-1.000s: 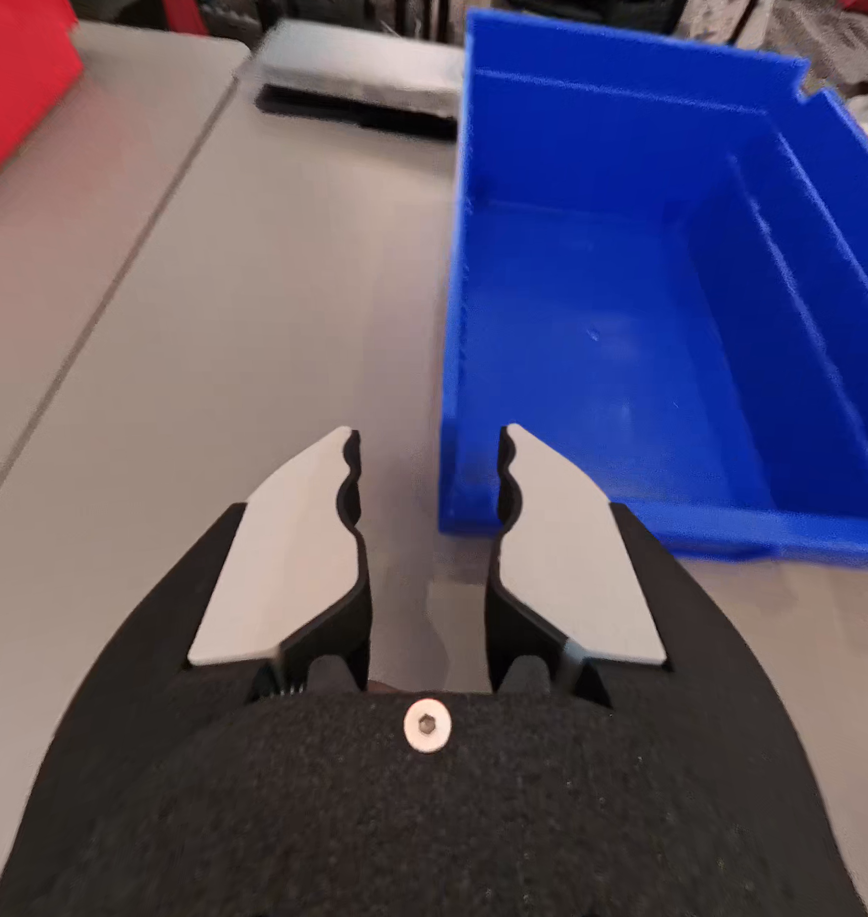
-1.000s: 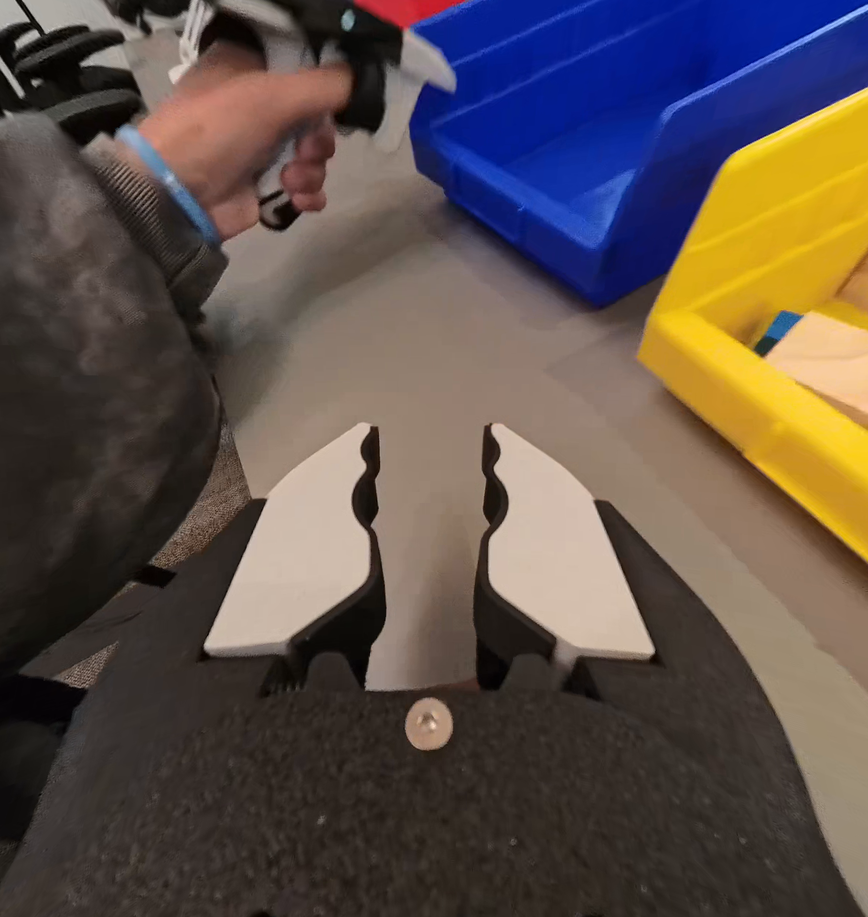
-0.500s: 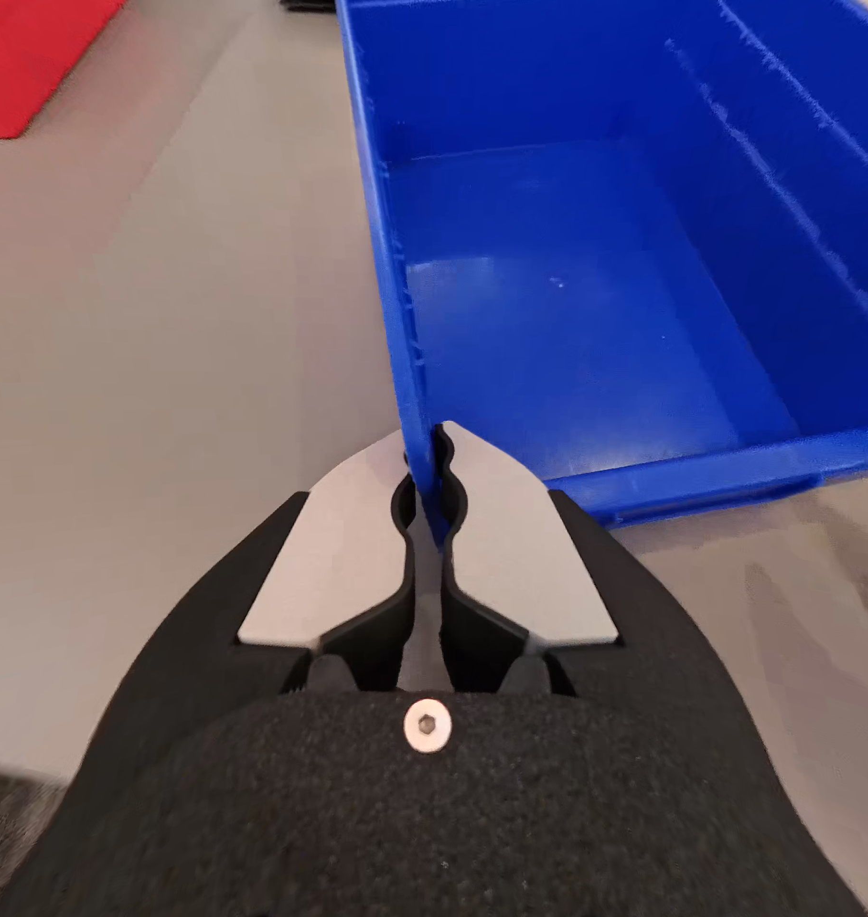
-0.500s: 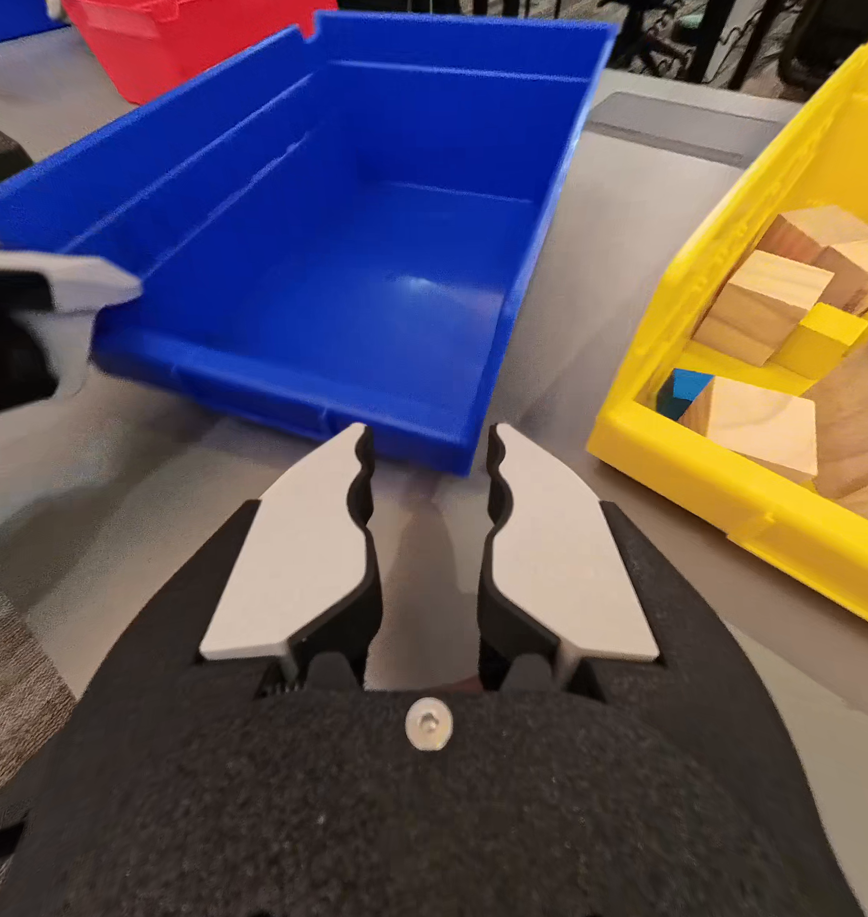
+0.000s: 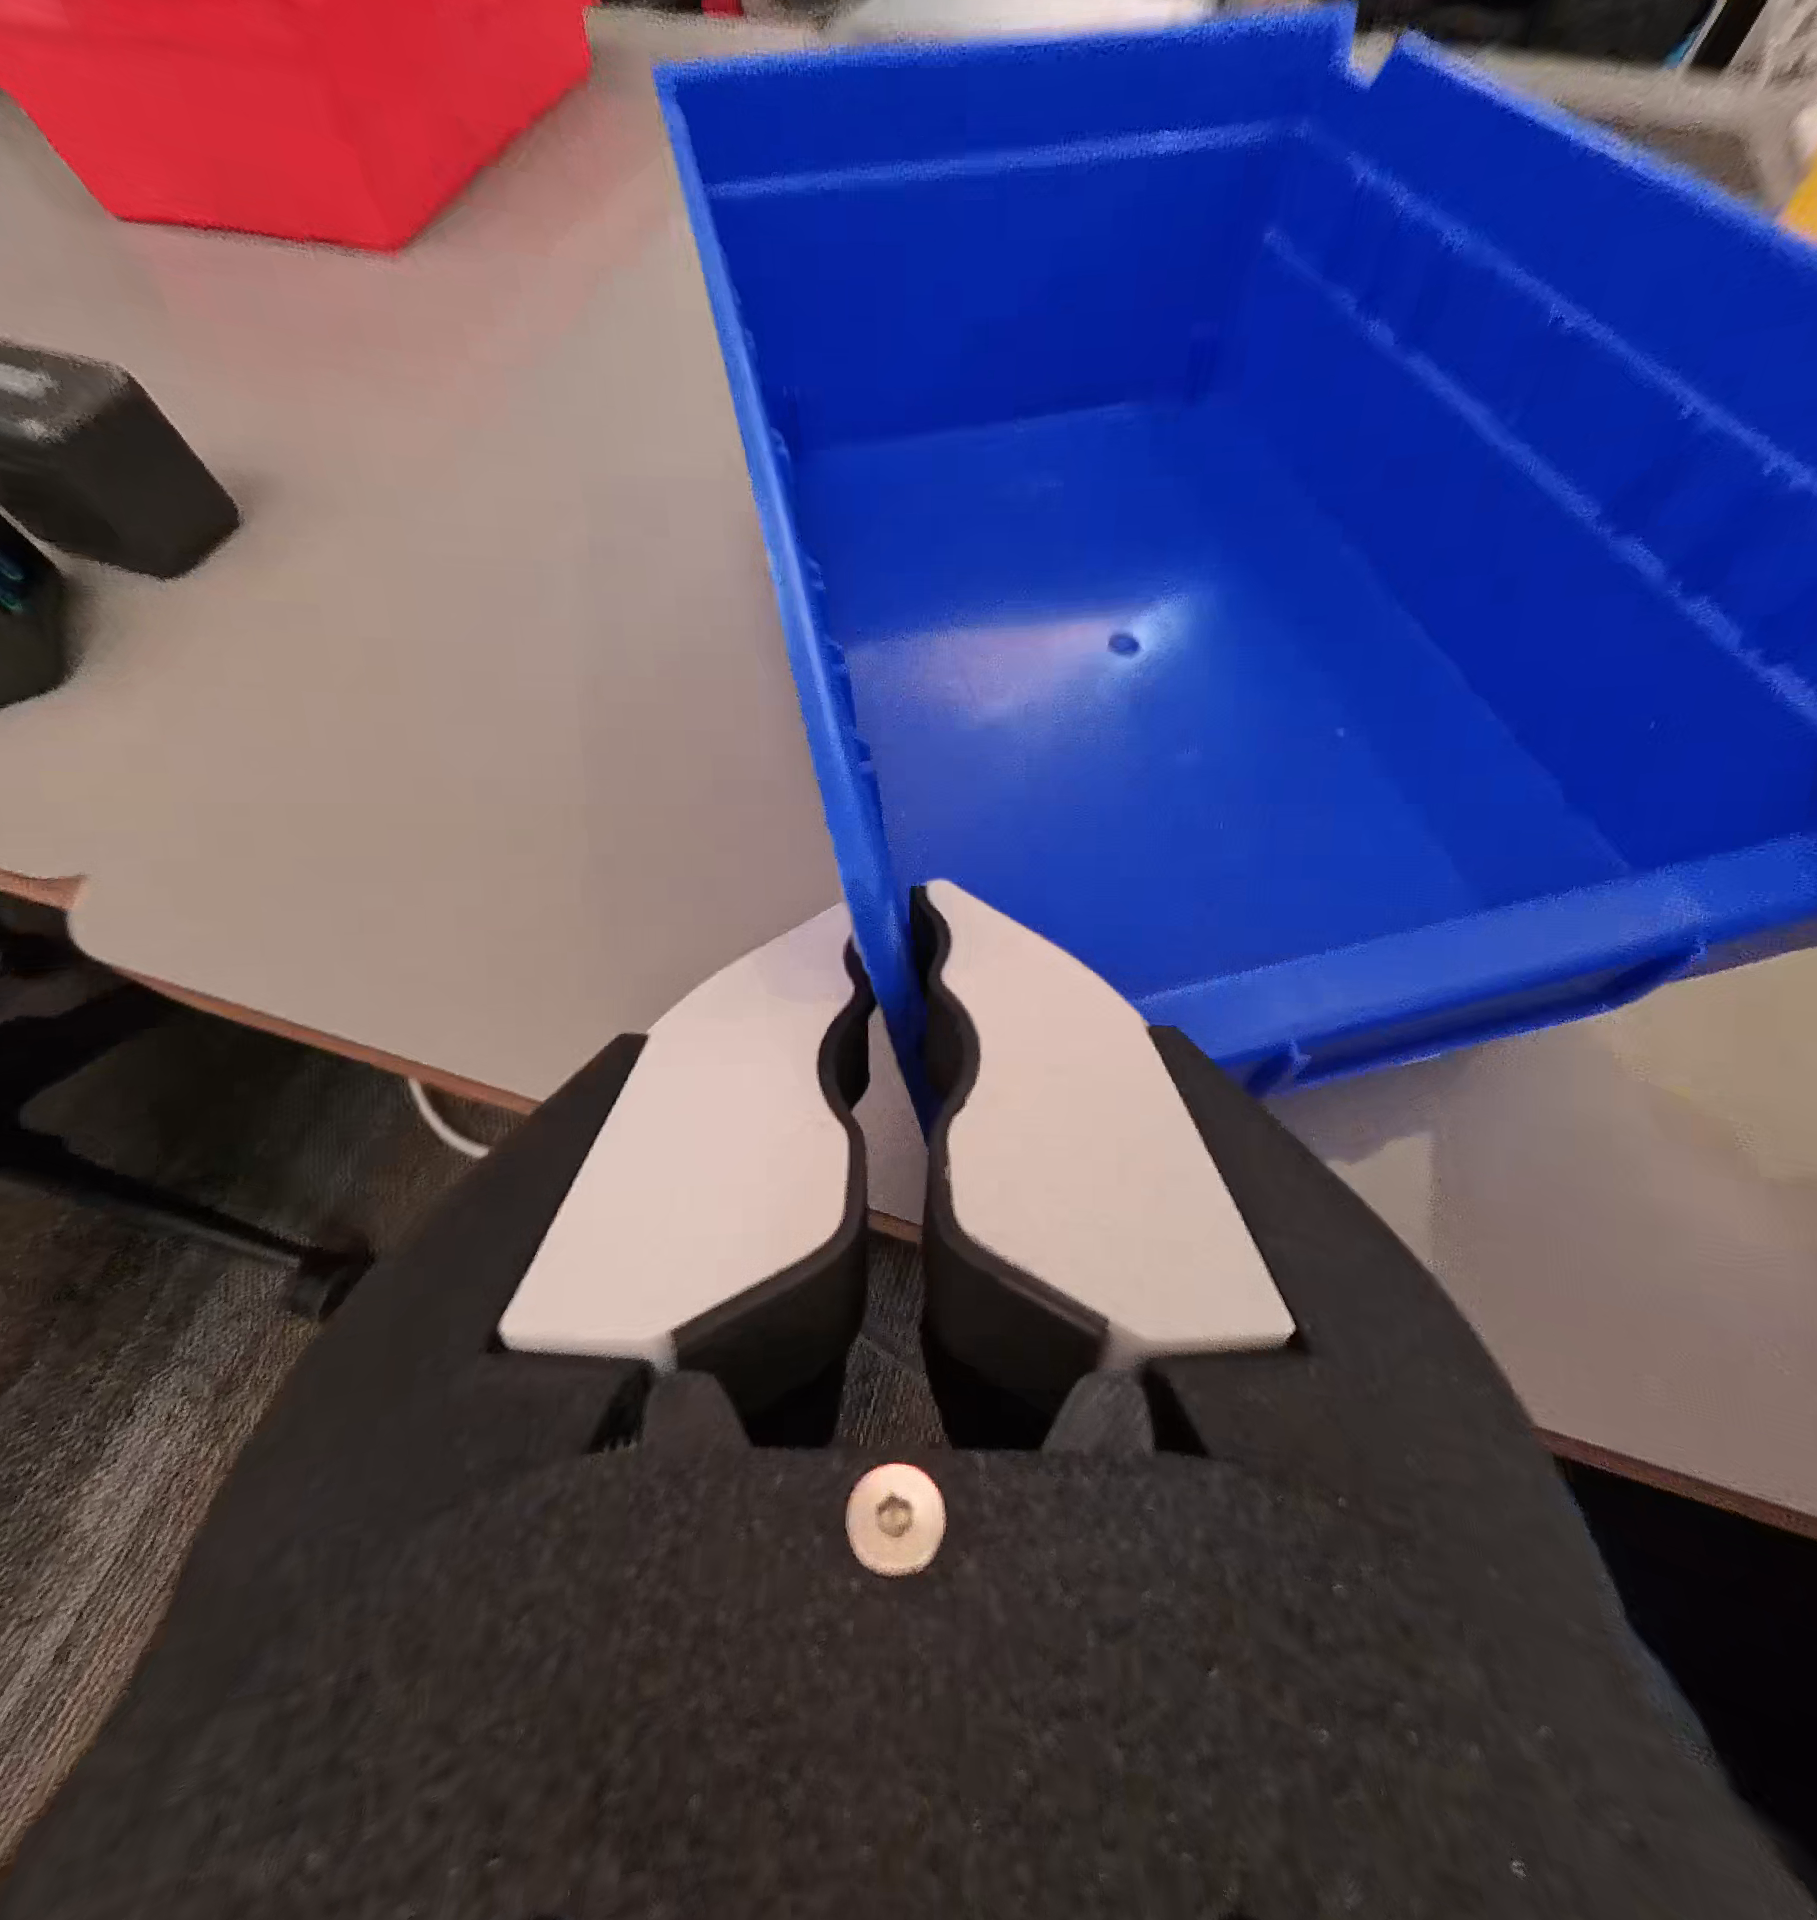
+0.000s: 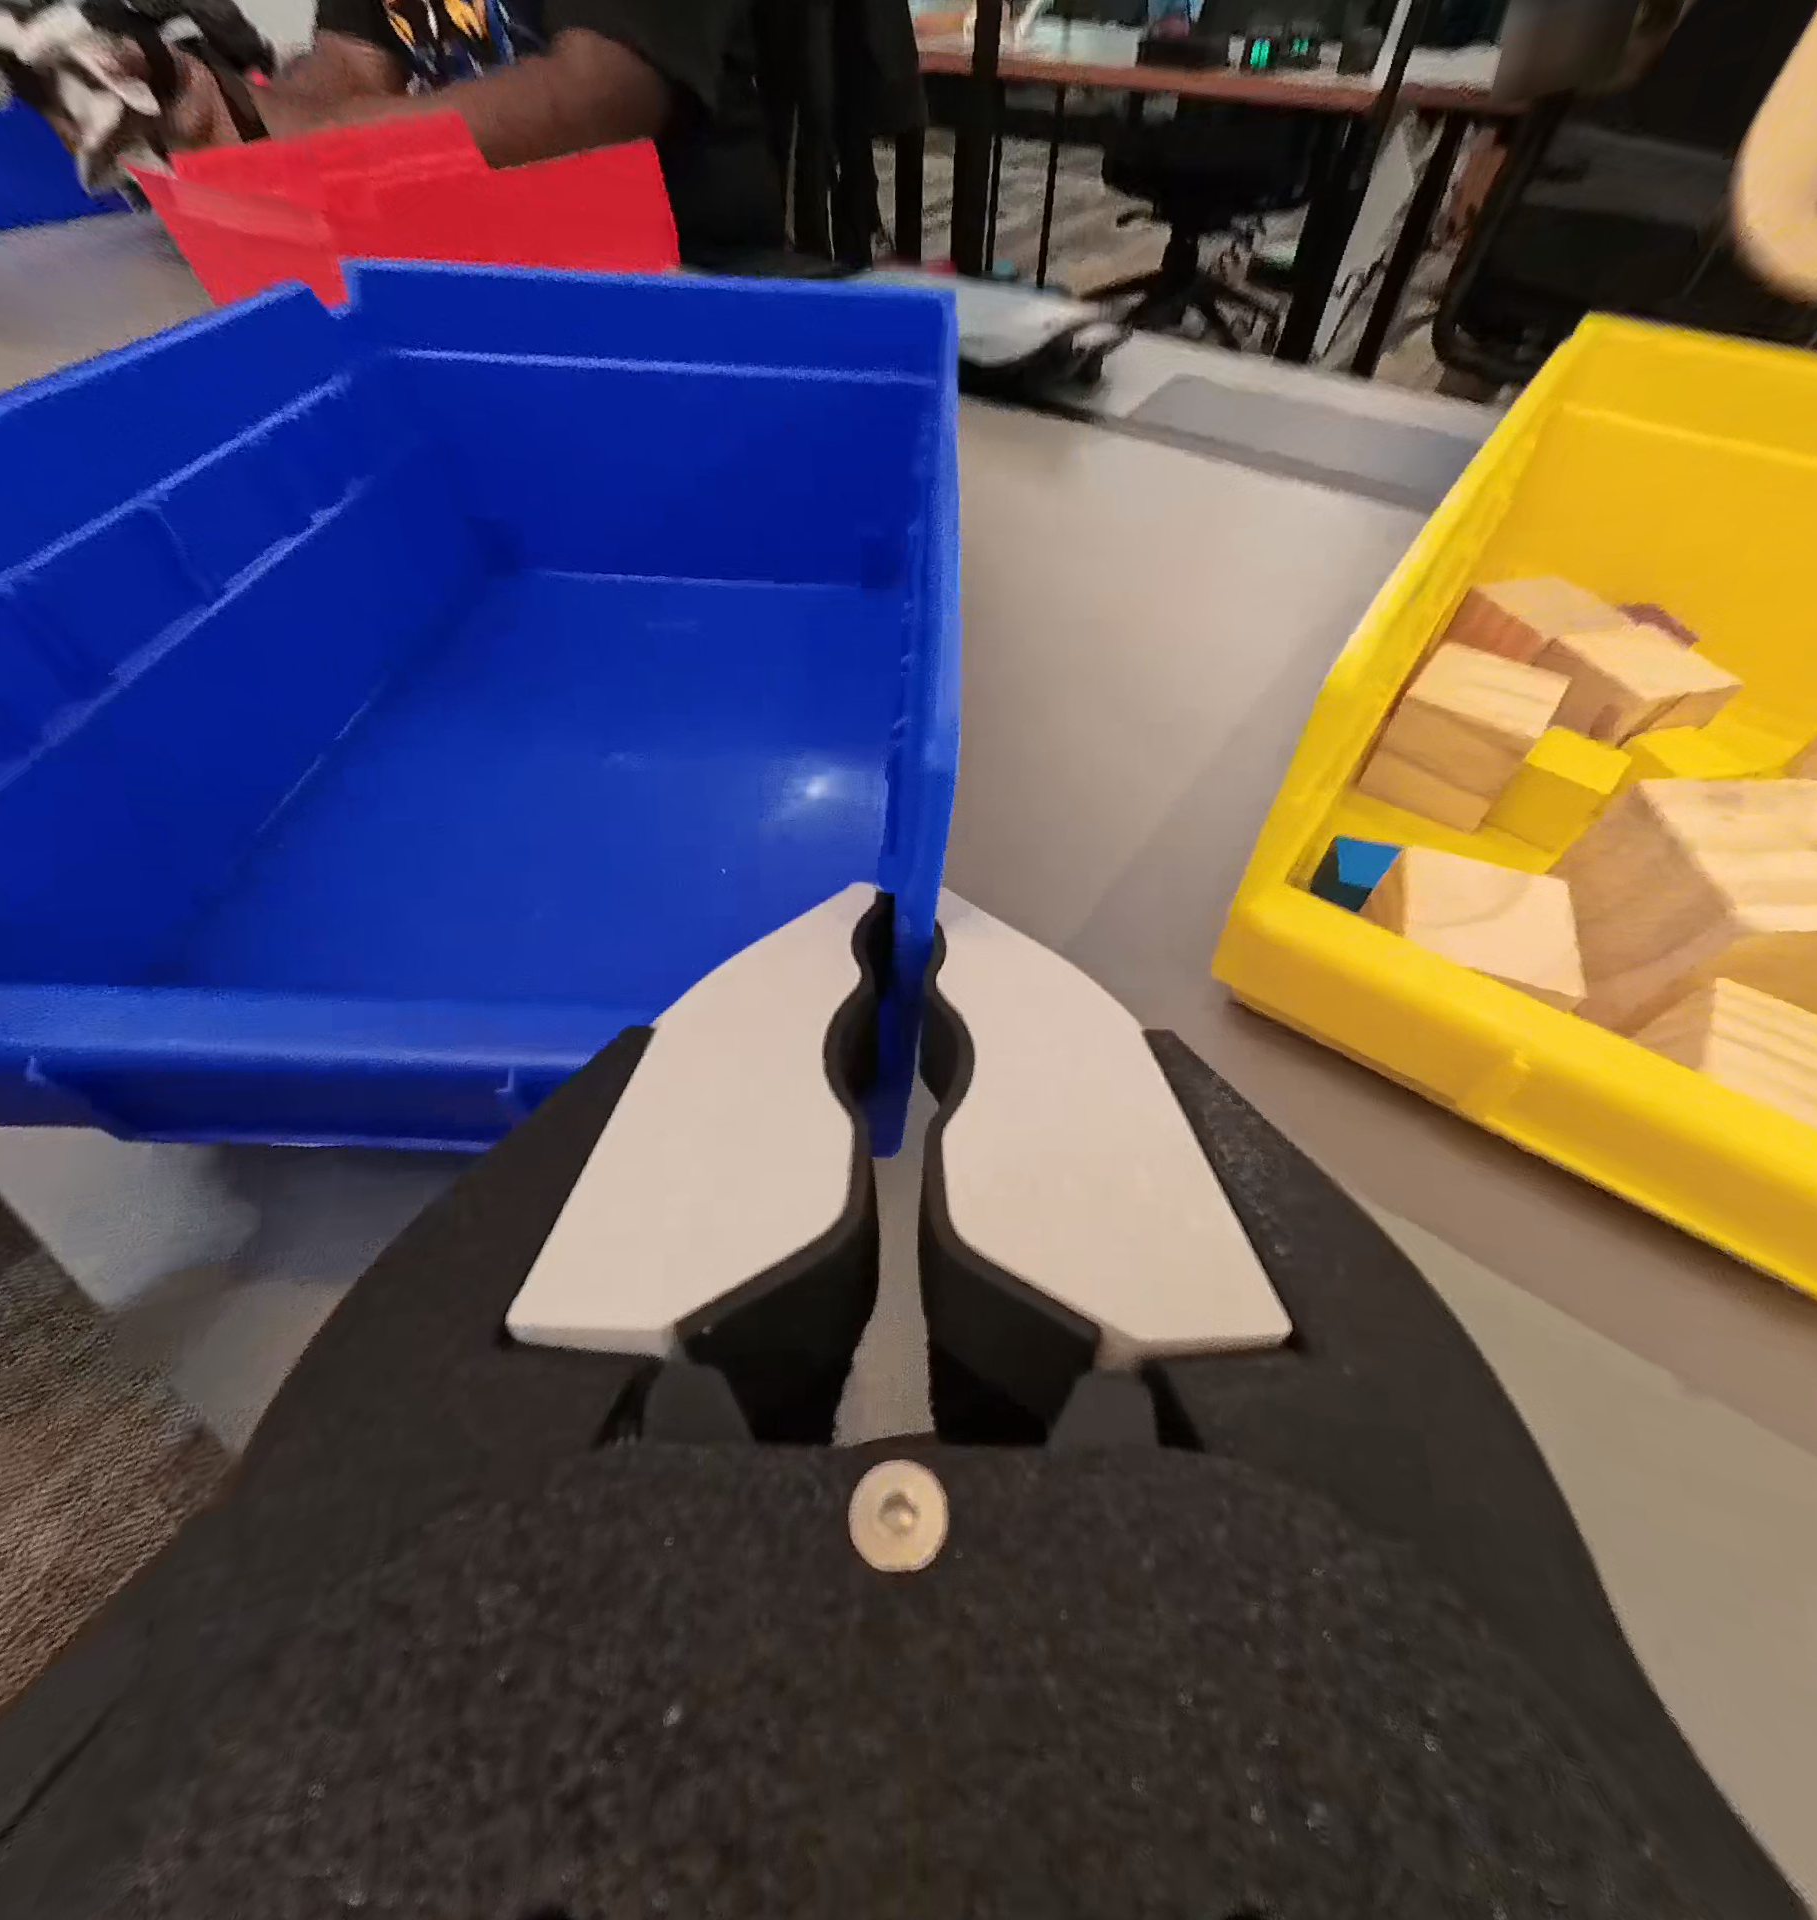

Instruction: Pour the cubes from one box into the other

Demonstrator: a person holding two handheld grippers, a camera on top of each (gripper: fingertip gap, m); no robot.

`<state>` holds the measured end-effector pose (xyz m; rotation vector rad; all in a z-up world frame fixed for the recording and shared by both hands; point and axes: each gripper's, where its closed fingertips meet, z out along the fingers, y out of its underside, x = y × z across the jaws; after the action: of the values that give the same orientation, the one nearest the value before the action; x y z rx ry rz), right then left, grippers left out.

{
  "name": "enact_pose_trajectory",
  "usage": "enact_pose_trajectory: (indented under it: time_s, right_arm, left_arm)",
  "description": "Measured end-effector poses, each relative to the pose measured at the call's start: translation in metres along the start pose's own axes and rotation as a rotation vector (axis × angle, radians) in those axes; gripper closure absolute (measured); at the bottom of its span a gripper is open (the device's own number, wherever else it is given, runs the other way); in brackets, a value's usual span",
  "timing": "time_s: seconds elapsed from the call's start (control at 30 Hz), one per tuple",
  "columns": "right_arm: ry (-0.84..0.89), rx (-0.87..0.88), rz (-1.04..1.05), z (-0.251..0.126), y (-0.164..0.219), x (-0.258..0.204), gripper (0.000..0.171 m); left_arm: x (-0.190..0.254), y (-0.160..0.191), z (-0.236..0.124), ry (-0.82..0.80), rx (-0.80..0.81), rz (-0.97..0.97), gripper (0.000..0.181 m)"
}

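Grey counter [image 5: 447,665] carries everything, and the blue box [image 5: 1299,665] serves as the landmark. Nearest, the left tongs [image 5: 896,914] are pinched tight on the blue box's near left corner wall, and the right tongs [image 6: 909,914] are clamped on its near right corner wall [image 6: 919,727]. Nothing lies inside the blue box. Just to its right, apart from it, stands the yellow box [image 6: 1506,1081], holding the cubes [image 6: 1475,717], mostly plain wood with a yellow and a blue one. Left of the blue box sits a black device [image 5: 73,468]. Beyond it stands a red box [image 6: 416,197], with a person's arm [image 6: 530,94] behind that.
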<state>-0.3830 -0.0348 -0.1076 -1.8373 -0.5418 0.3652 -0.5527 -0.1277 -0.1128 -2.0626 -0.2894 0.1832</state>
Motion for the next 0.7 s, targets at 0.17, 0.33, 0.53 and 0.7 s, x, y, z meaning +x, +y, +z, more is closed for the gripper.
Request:
enact_pose_trajectory:
  time_s: [0.17, 0.33, 0.53, 0.7]
  right_arm:
    - [0.033, 0.118, -0.019, -0.044, -0.053, 0.021, 0.170]
    - [0.144, 0.259, -0.046, -0.100, -0.118, 0.084, 0.169]
    - [0.363, 0.305, -0.016, -0.178, -0.136, 0.228, 0.168]
    - [0.529, 0.251, 0.051, -0.238, -0.093, 0.369, 0.169]
  left_arm:
    - [0.024, -0.045, -0.041, 0.031, 0.161, -0.015, 0.176]
    - [0.088, -0.117, -0.072, 0.119, 0.308, 0.009, 0.177]
    - [0.245, -0.182, -0.083, 0.354, 0.400, 0.081, 0.176]
    - [0.407, -0.169, -0.078, 0.514, 0.387, 0.141, 0.176]
